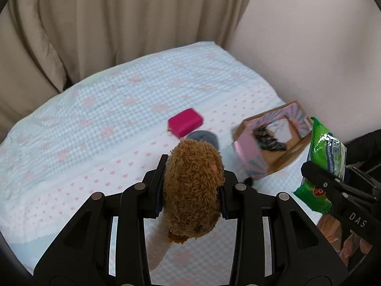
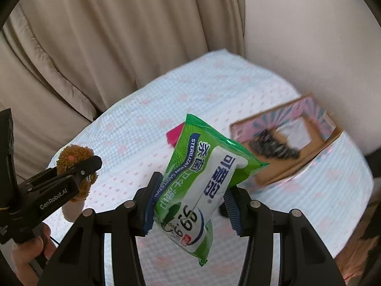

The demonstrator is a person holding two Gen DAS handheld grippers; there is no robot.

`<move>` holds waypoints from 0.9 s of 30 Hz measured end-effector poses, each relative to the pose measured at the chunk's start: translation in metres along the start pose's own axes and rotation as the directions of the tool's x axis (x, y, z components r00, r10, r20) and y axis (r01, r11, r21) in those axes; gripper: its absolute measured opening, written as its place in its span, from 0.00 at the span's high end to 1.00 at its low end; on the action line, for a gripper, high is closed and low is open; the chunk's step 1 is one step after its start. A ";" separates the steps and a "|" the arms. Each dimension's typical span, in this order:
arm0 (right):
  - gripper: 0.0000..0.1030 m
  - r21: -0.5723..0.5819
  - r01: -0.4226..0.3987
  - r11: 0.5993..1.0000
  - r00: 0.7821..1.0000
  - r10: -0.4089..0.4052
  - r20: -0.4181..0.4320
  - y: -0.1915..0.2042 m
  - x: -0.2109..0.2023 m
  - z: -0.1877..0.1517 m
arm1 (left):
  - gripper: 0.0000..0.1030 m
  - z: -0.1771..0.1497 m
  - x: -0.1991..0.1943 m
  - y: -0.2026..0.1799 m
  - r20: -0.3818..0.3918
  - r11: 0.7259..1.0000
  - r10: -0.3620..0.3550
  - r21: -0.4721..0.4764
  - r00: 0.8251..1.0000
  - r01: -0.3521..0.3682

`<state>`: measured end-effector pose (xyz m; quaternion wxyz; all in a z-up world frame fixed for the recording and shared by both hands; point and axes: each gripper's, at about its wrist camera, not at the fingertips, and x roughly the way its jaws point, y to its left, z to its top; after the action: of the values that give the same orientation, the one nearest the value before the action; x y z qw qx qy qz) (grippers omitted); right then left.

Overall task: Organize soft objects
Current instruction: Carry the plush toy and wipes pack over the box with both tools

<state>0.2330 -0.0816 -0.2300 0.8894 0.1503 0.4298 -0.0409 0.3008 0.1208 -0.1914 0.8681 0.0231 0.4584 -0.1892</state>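
Holding both loads clear of the bed point(image 1: 95, 100), the left gripper point(image 1: 193, 181) clenches the brown plush toy point(image 1: 194, 188) and the right gripper point(image 2: 190, 202) grasps the green wipes pack point(image 2: 202, 178), probably bound for the open box point(image 1: 271, 140) ahead to the right.

A bed point(image 1: 100, 109) fills most of both views, covered in a pale blue checked sheet with pink flowers. Beige curtains point(image 1: 107, 23) hang in folds behind its far edge, reaching down to the mattress. A plain off-white wall point(image 1: 309, 35) stands beside the curtains on the right.
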 end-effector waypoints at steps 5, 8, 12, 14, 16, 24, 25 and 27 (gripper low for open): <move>0.55 -0.074 0.022 0.997 0.998 -0.018 0.058 -0.025 -0.037 0.021 | 0.69 0.011 -0.020 -0.041 0.025 1.000 -0.003 0.004 1.000 0.003; 0.55 -0.101 0.024 0.995 0.998 -0.018 0.063 -0.048 -0.048 0.033 | 0.69 0.015 -0.021 -0.070 0.024 1.000 -0.005 0.006 1.000 0.005; 0.55 -0.123 0.012 0.992 0.998 -0.005 0.055 -0.083 -0.051 0.047 | 0.69 0.020 -0.011 -0.106 0.016 1.000 0.007 -0.014 1.000 -0.007; 0.55 -0.143 0.007 0.990 0.999 0.000 0.046 -0.101 -0.050 0.054 | 0.69 0.025 -0.003 -0.124 0.005 0.999 0.011 -0.040 1.000 -0.011; 0.55 -0.161 -0.012 0.987 0.999 0.017 0.029 -0.123 -0.045 0.063 | 0.69 0.031 0.007 -0.142 -0.003 0.998 0.019 -0.058 1.000 -0.019; 0.55 -0.251 -0.041 0.967 0.998 0.028 -0.057 -0.202 0.002 0.101 | 0.69 0.065 0.073 -0.206 -0.044 0.990 0.049 -0.132 0.998 -0.055; 0.55 -0.262 -0.045 0.964 0.997 0.028 -0.068 -0.210 0.010 0.105 | 0.69 0.071 0.088 -0.215 -0.056 0.988 0.051 -0.144 0.997 -0.059; 0.55 -0.290 -0.047 0.956 0.995 0.019 -0.097 -0.228 0.030 0.114 | 0.69 0.077 0.109 -0.225 -0.073 0.986 0.047 -0.157 0.996 -0.058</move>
<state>0.2915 -0.3316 -0.2399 0.8814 0.0264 0.4696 0.0449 0.3385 -0.1377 -0.2047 0.8554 -0.0275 0.5011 -0.1280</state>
